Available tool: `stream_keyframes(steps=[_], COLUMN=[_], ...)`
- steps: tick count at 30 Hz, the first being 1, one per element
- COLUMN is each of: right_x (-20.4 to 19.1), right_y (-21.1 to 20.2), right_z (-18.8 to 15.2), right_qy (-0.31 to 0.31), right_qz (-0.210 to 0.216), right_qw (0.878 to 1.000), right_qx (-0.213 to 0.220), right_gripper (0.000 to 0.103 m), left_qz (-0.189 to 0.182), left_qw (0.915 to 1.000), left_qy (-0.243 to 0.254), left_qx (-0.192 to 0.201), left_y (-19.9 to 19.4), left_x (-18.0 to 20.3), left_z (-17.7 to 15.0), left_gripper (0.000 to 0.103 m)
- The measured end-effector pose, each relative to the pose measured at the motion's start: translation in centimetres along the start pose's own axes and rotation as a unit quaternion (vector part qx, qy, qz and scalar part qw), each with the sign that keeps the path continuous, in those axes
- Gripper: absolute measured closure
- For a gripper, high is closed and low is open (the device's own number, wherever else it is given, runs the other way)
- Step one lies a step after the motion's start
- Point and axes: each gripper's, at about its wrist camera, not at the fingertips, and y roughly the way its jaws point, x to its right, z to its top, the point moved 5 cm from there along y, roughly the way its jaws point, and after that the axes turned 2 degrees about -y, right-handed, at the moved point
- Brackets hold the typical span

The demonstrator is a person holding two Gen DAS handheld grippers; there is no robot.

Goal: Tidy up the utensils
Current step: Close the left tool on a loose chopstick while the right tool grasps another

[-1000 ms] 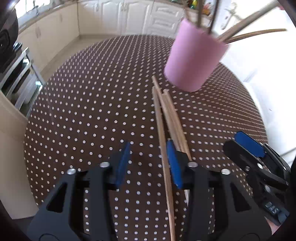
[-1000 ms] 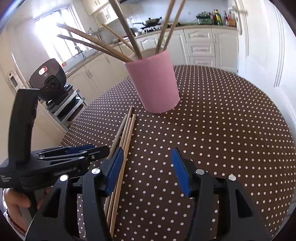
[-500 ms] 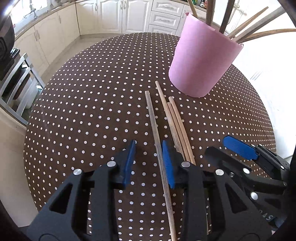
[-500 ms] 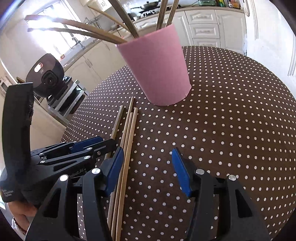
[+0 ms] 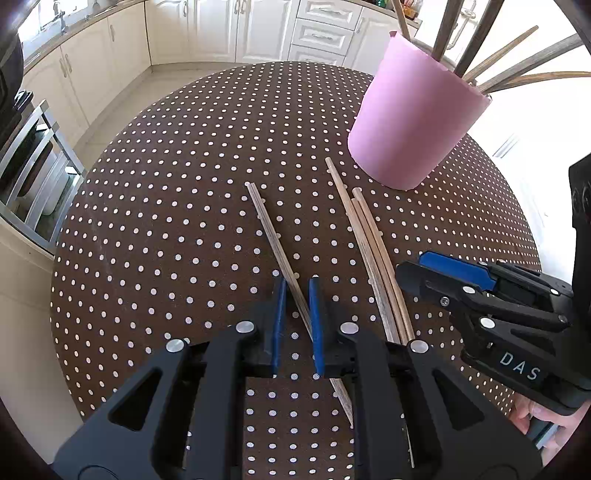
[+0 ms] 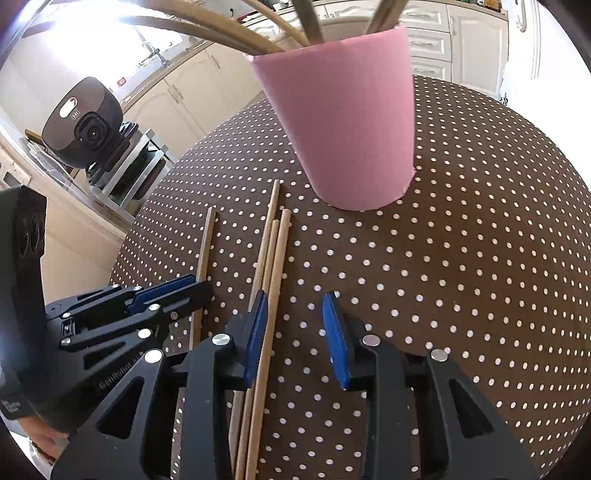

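Note:
A pink cup (image 5: 410,122) (image 6: 347,122) with several chopsticks in it stands at the far side of the dotted brown table (image 5: 166,221). One chopstick (image 5: 273,236) (image 6: 205,251) lies apart from three others (image 5: 369,240) (image 6: 269,251). My left gripper (image 5: 297,284) (image 6: 195,290) straddles the lone stick. Its jaws are closing and a small gap remains around the stick. My right gripper (image 6: 294,299) (image 5: 424,275) is over the bundle, its jaws closing. The rightmost stick lies between them beside the left pad (image 6: 255,332), and the other two run under that finger.
A black camera (image 6: 86,125) sits on a stand to the left beyond the table edge, beside a wire rack (image 5: 33,158). White kitchen cabinets (image 5: 258,29) line the back. A hand (image 5: 546,417) holds the right gripper's handle.
The lone chopstick now lies left of the bundle, between the left jaws, which have narrowed. The right gripper has come nearer the cup and the bundle, and its jaws have narrowed.

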Motion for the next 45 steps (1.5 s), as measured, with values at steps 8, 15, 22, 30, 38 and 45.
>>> stream_keyframes(steps=[8, 15, 22, 30, 38, 45], right_x=[-1.2, -1.7, -1.2, -1.1, -2.8, -3.6], right_y=[1.0, 1.8, 1.7, 1.5, 2.6, 3.5], right_z=[0.6, 1.2, 1.2, 1.0, 1.5, 2.0], right_qy=[-0.022, -0.015, 0.006, 0.008, -0.022, -0.049], right_qz=[-0.039, -0.051, -0.019, -0.014, -0.050, -0.092], right_qw=[0.999, 0.998, 1.000, 1.000, 0.998, 0.994], right_qx=[-0.011, -0.016, -0.016, -0.026, -0.029, -0.015], right_gripper=[0.084, 0.087, 0.086, 0.089, 0.091, 0.098], left_qz=[-0.005, -0.004, -0.011, -0.010, -0.008, -0.004], left_qw=[1.0000, 1.0000, 0.9999, 0.9999, 1.0000, 0.9999], left_qy=[0.000, -0.001, -0.001, 0.003, 0.004, 0.003], left_qx=[0.002, 0.002, 0.003, 0.006, 0.003, 0.011], left_y=[-0.4, 0.0, -0.1, -0.2, -0.1, 0.4], left_x=[-0.4, 0.5, -0.1, 0.0, 0.4, 1.0], left_z=[-0.5, -0.3, -0.3, -0.4, -0.1, 0.7], left_gripper=[0.089, 0.089, 0.089, 0.089, 0.089, 0.090])
